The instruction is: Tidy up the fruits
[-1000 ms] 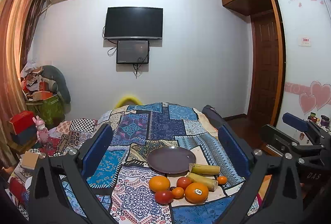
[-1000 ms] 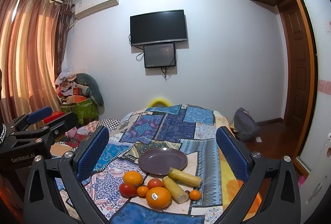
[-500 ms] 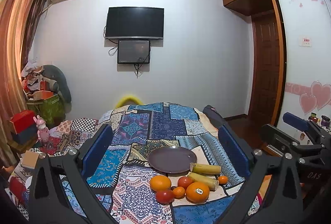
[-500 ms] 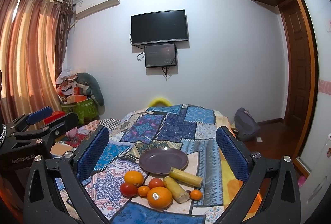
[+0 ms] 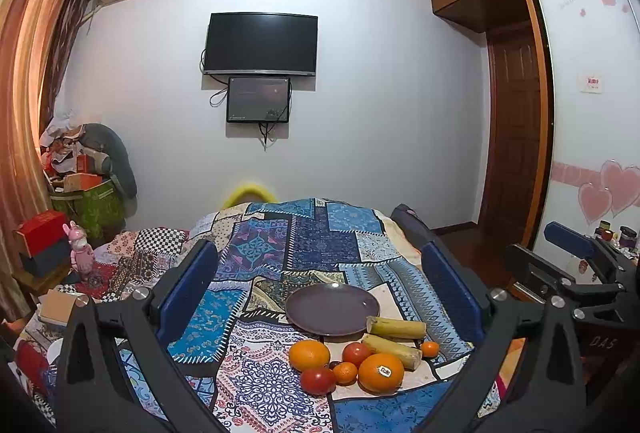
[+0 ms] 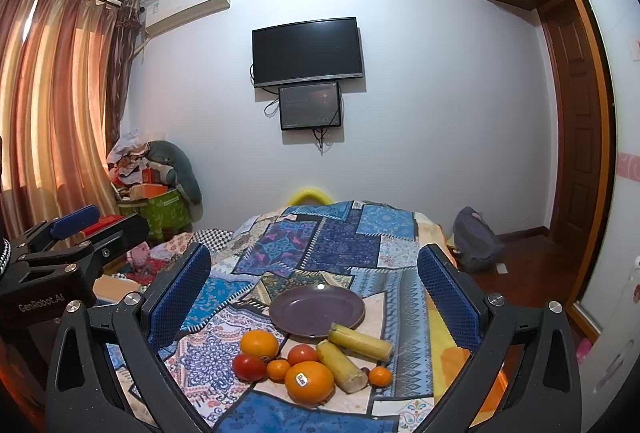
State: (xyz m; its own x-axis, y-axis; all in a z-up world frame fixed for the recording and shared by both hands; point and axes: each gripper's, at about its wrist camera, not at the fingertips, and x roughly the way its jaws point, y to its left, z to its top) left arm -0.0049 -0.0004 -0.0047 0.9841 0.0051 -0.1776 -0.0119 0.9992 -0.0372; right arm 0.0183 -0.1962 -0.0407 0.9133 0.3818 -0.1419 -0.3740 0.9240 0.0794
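Both tools, left tool point(image 5: 318, 297) and right tool point(image 6: 314, 287), hang wide apart holding nothing, so go down slowly and pinch one round orange fruit point(image 6: 309, 381) softly before moving it onto the flat purple plate point(image 6: 317, 309).

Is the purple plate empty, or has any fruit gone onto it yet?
Empty. The plate shows a bare surface in both views; the oranges, tomatoes and yellow stalks lie on the cloth in front of it.
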